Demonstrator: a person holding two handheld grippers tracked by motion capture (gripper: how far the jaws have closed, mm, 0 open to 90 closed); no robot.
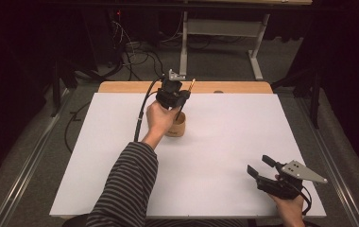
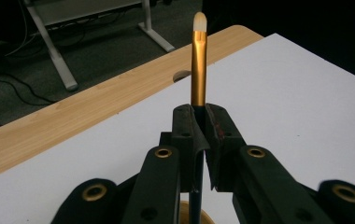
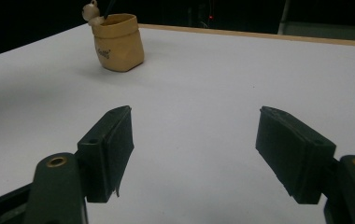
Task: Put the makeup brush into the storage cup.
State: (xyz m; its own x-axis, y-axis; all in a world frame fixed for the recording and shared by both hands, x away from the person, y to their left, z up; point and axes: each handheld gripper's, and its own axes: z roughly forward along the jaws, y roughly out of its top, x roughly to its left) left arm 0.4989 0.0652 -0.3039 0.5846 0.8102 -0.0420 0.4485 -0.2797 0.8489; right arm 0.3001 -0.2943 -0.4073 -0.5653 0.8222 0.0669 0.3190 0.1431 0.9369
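My left gripper (image 1: pixel 182 97) (image 2: pixel 202 112) is shut on a brush (image 1: pixel 192 84) (image 2: pixel 198 65) with a gold ferrule and a pale tip that points up and away. The brush's dark handle runs down between the jaws toward a tan cup (image 1: pixel 177 127) (image 2: pixel 206 217) directly below, at the far middle of the white table top (image 1: pixel 225 146). In the right gripper view the cup (image 3: pixel 118 42) stands far off at the upper left, with a dark handle slanting into its mouth. My right gripper (image 1: pixel 259 165) (image 3: pixel 196 144) rests near the front right corner, open, with nothing between its fingers.
A wooden strip (image 1: pixel 234 87) (image 2: pixel 73 121) borders the far edge of the white top. Beyond it stand a desk frame (image 1: pixel 225 33) and loose cables (image 1: pixel 135 52) on the floor. A black cable (image 1: pixel 142 113) trails from the left gripper across the table.
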